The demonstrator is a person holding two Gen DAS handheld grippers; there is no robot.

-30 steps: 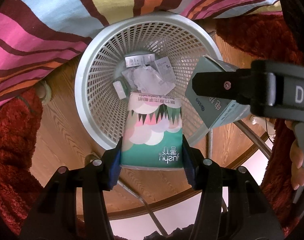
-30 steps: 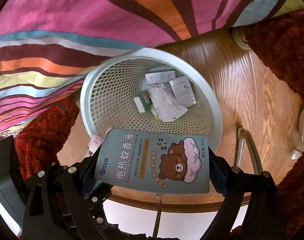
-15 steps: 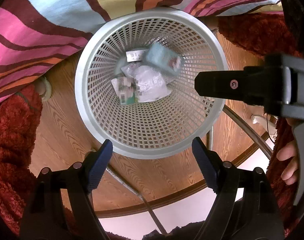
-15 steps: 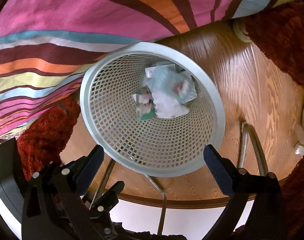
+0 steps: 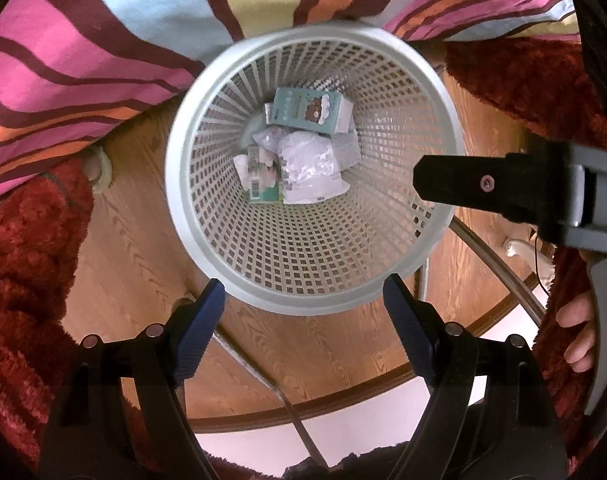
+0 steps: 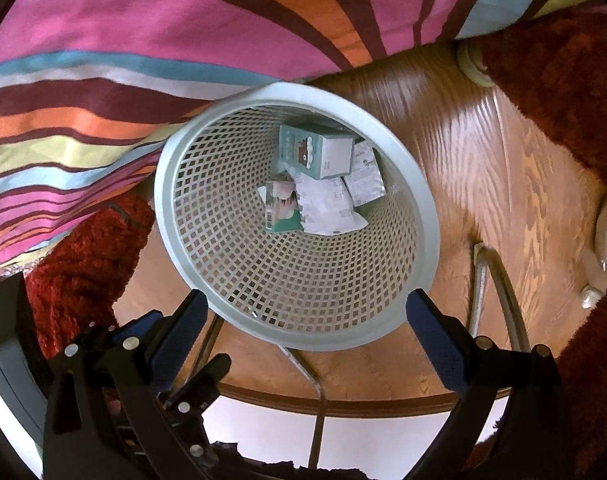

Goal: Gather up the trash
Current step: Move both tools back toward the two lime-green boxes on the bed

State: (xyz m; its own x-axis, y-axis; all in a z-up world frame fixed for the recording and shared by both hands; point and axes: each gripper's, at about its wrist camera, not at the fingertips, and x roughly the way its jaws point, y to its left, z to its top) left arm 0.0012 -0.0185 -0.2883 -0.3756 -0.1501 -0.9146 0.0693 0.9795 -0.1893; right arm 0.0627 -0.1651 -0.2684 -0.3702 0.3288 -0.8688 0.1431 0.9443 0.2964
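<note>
**What we cannot make out**

We cannot read the print on the bear box (image 5: 307,111) or the white packets (image 6: 327,208). The box covers part of the litter beneath. The striped cloth (image 5: 103,40) runs past the frame edge.

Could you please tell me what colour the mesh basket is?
The mesh basket is pale grey-white, clearest in the left wrist view.

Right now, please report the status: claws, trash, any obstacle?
Left claw open, empty. Right claw open, empty. Bear box and green tissue pack lie inside the basket. Nothing in the way.
</note>
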